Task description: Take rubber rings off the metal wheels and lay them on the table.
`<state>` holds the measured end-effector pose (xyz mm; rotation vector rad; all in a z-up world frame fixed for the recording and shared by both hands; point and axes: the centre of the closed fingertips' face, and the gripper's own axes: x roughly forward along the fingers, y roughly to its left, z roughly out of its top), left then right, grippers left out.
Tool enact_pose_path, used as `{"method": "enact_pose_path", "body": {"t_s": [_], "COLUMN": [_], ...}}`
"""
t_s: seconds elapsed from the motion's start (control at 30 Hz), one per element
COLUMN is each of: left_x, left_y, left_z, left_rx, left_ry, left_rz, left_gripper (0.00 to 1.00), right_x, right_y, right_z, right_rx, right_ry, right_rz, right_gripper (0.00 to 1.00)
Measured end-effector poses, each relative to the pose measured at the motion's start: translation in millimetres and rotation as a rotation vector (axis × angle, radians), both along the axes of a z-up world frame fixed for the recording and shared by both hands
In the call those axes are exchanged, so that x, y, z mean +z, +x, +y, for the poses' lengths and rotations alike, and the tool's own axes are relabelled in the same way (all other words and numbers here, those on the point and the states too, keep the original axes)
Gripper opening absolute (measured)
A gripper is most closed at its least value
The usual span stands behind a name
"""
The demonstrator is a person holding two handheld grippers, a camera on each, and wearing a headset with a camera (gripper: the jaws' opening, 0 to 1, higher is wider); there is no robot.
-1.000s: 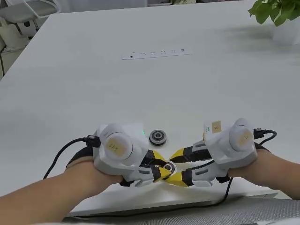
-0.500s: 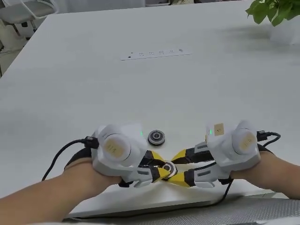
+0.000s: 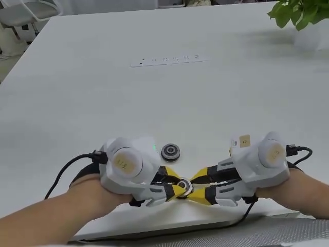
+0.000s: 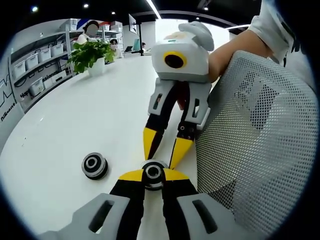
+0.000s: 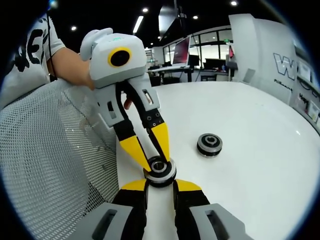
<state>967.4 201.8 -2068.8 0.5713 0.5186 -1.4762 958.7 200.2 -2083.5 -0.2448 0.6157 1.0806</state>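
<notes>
A small metal wheel with a black rubber ring (image 3: 183,186) is held just above the white table's near edge, between both grippers. My left gripper (image 3: 175,188) comes in from the left and is shut on this wheel (image 4: 153,172). My right gripper (image 3: 194,189) comes in from the right, its yellow tips closed on the same wheel (image 5: 161,170). A second ringed wheel (image 3: 170,151) lies flat on the table just beyond them, apart from both grippers; it is also the loose wheel (image 4: 94,165) in the left gripper view and the loose wheel (image 5: 209,144) in the right gripper view.
The white table (image 3: 154,103) stretches far ahead. A white power strip (image 3: 169,60) lies mid-table and a green plant (image 3: 298,11) stands at the far right corner. A grey mesh chair (image 4: 255,150) sits close behind the table's near edge.
My right gripper's jaws have narrowed onto the held wheel and its body has shifted slightly right. The left gripper and the loose wheel have stayed put.
</notes>
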Motion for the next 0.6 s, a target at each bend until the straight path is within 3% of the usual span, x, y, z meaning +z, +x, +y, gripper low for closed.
{"method": "enact_pose_path", "body": {"t_s": [0.17,0.6], "left_x": [0.0,0.4], "left_y": [0.1,0.8], "left_z": [0.4,1.3], "left_rx": [0.0,0.008], "left_ry": [-0.001,-0.003], "left_rz": [0.0,0.0], "left_gripper": [0.08,0.08], "right_x": [-1.0,-3.7], "right_y": [-1.9,-5.2], "right_z": [-0.5,-1.0], "right_rx": [-0.003,0.013], "right_ry": [0.002,-0.022], "right_rz": [0.022,0.021], "right_gripper": [0.1,0.01]}}
